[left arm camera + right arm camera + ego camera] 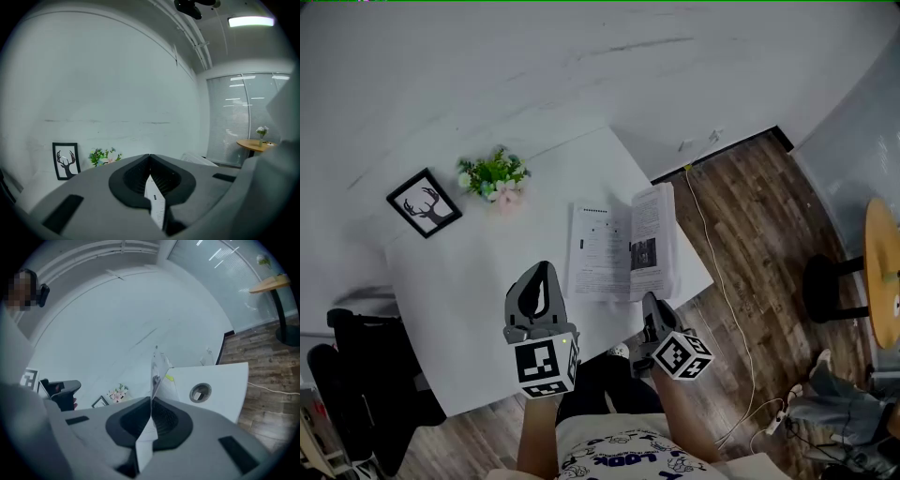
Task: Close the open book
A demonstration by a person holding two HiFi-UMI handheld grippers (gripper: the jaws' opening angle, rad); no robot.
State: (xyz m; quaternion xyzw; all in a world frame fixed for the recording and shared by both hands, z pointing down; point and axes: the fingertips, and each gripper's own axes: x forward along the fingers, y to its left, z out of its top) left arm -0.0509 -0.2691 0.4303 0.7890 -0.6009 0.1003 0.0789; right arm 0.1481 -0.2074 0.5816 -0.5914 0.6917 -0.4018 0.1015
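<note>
The open book (605,248) lies on the white table (469,309). Its left page is flat and its right-hand pages (656,234) stand raised. My right gripper (649,298) is at the book's near right corner. In the right gripper view it (151,399) is shut on a page (156,371) that rises edge-on from the tips. My left gripper (544,270) hovers just left of the book, apart from it. In the left gripper view its tips (149,155) meet, with a strip of printed paper (155,204) between the pads behind them. The book (199,159) shows to its right.
A small potted plant (494,175) and a framed deer picture (424,203) stand at the table's far left. A cable hole (200,392) is in the tabletop. A black chair (356,375) stands left, a round wooden table (883,272) right, and a cable (722,281) crosses the floor.
</note>
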